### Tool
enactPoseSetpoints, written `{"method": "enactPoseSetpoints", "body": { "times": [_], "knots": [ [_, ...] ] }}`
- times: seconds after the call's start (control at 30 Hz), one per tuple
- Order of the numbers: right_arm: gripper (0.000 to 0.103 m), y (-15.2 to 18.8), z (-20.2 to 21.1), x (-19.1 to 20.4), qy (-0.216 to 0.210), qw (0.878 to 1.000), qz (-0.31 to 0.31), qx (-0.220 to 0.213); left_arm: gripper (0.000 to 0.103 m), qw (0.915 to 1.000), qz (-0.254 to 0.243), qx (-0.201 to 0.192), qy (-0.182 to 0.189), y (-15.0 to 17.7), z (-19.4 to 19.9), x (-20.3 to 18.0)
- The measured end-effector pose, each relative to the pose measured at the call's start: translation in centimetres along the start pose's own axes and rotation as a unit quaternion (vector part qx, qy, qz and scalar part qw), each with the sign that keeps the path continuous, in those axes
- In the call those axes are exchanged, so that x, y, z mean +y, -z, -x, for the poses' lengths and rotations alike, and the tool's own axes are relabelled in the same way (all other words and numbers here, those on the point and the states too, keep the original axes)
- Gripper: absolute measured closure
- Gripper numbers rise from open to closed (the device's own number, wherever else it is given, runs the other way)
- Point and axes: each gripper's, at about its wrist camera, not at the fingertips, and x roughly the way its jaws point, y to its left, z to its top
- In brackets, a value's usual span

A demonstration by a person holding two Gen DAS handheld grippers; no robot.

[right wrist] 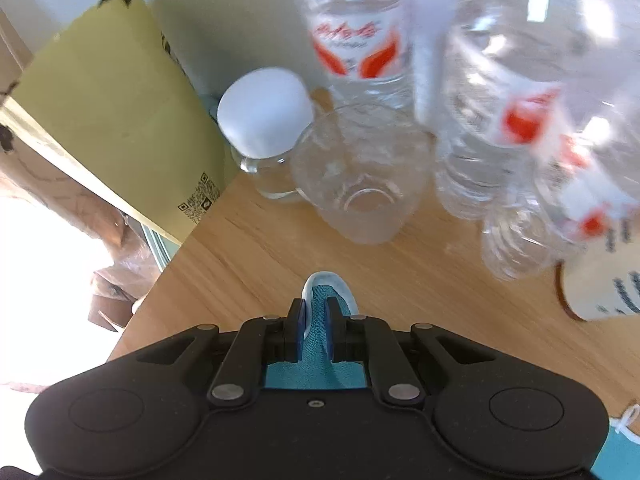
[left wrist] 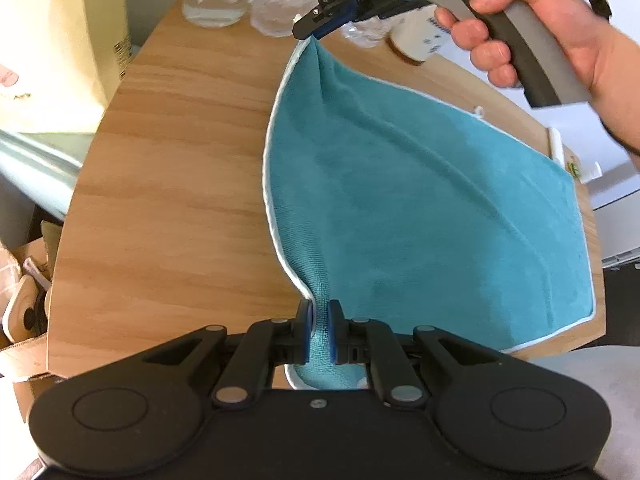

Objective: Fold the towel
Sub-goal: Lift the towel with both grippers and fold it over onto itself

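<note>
Two tongs are holding up a blue-green towel over a wooden table.

The left gripper (left wrist: 319, 330) is pinching the near corner of the towel (left wrist: 420, 208) tight between its fingers. The towel is stretching away from it, lifted on that side, with its right part lying on the table (left wrist: 172, 168). Farther off, the right gripper (left wrist: 310, 34), held by a hand (left wrist: 532, 32), is squeezing the far corner. Behind it, clear bottles (right wrist: 492, 120) and a glass mug (right wrist: 360, 176) are standing on the table.

Teal towel (left wrist: 420, 200) with white edging on tan woodgrain table (left wrist: 180, 180).
</note>
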Motion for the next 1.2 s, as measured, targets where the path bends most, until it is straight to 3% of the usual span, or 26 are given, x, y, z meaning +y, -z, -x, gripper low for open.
{"method": "enactPoseSetpoints", "body": {
  "times": [0.2,0.5,0.77,1.2],
  "knots": [
    [0.092,2.0,3.6,-3.7,-0.01,0.999,-0.033,-0.033,0.096,0.9992,-0.033,-0.01,0.02,-0.4,1.2,-3.1],
    [0.092,7.3,10.0,-11.1,-0.032,0.993,-0.07,-0.086,0.096,0.9974,-0.062,-0.022,0.029,-0.5,0.9,-10.8],
    [0.092,12.2,14.8,-17.8,-0.069,0.988,-0.082,-0.111,0.096,0.996,-0.074,-0.028,0.043,0.6,-1.9,-20.6],
    [0.092,19.9,20.0,-29.3,-0.084,0.978,-0.135,-0.139,0.096,0.9925,-0.1,-0.03,0.064,2.3,-7.4,-33.0]
  ]
}}
